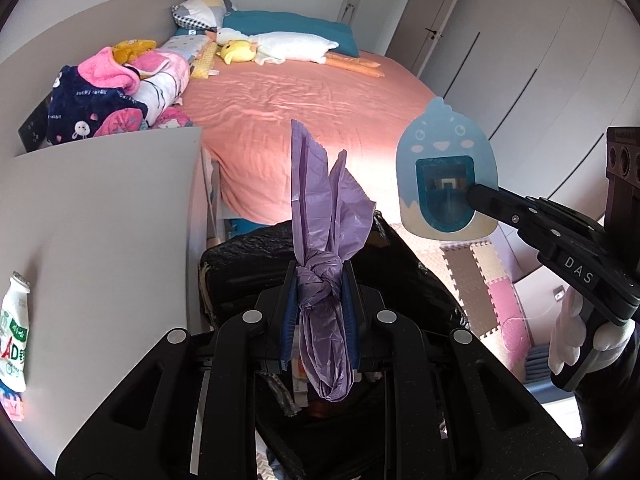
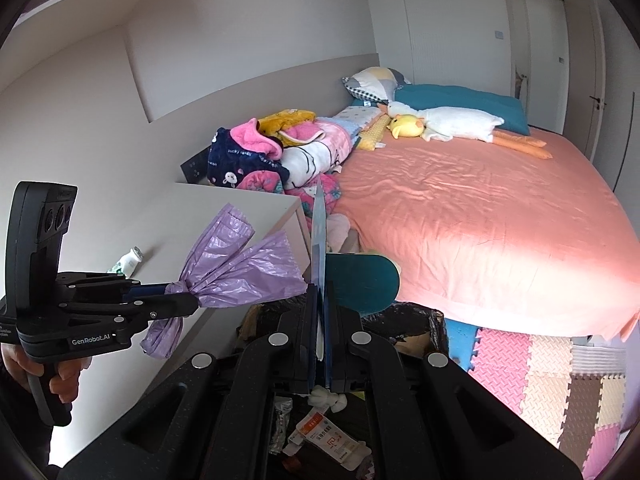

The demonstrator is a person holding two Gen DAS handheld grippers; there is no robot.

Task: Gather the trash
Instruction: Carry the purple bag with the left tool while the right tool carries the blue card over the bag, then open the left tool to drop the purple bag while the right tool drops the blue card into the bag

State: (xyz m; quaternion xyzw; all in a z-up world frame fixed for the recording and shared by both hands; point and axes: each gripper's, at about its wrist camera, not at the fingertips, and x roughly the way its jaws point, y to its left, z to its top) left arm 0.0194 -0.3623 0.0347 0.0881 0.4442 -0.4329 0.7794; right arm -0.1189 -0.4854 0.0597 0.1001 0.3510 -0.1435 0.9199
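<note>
While held over, wrappers in bin.

A knotted purple plastic bag hangs upright over a black-lined trash bin, its loose ends flaring upward. A flat blue cartoon-bird card hangs beside it. Wrappers lie in the bin.

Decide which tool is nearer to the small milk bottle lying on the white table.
Left. The left tool, holding the purple bag, is beside the table with the bottle. The right tool is farther, toward the bed.
</note>
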